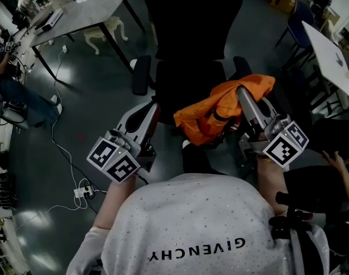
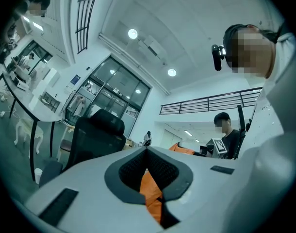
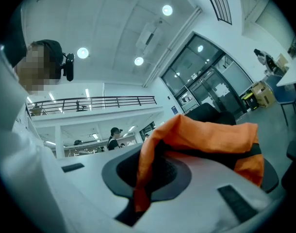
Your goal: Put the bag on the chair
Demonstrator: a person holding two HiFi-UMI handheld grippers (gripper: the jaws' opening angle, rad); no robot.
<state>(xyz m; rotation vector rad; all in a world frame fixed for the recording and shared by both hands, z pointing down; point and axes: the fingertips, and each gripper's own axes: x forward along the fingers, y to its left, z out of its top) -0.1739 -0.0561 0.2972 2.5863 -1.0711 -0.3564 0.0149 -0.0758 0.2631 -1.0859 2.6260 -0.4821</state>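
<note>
Here, bag (image 1: 220, 110): orange and bunched, held up between both tongs over the front right part of the chair (image 1: 189, 33) seat. Whether it touches the seat cannot be told.
Left tongs (image 1: 154, 110): jaws together, with a strip of orange cloth pinched in the gap.
Right tongs (image 1: 243, 93): jaws closed on a fold of the bag, and the cloth drapes over one jaw.
Head view alone: it shows the whole black chair with its back and both armrests (image 1: 141, 76), and the bag's place above the seat. The left tongs' tip lies near the seat's left front edge, beside the bag's bulk rather than in it.
Left tongs view alone: it shows the pinched strip (image 2: 150, 191) between the jaws, with the chair's back ahead to the left.
Right tongs view alone: it shows the fold (image 3: 143, 178) running down into the jaw gap, with the bag's bulk spreading to the right.
Edges: the bag sits between the two armrests, nearer the right one.
Open room: there is bare floor (image 1: 94, 107) left of the chair, with a cable and power strip (image 1: 84, 192) near the person's left side. One table (image 1: 88, 10) stands far left and another table (image 1: 329, 50) far right. A seated person's hand (image 1: 334, 160) is near the right tongs.
</note>
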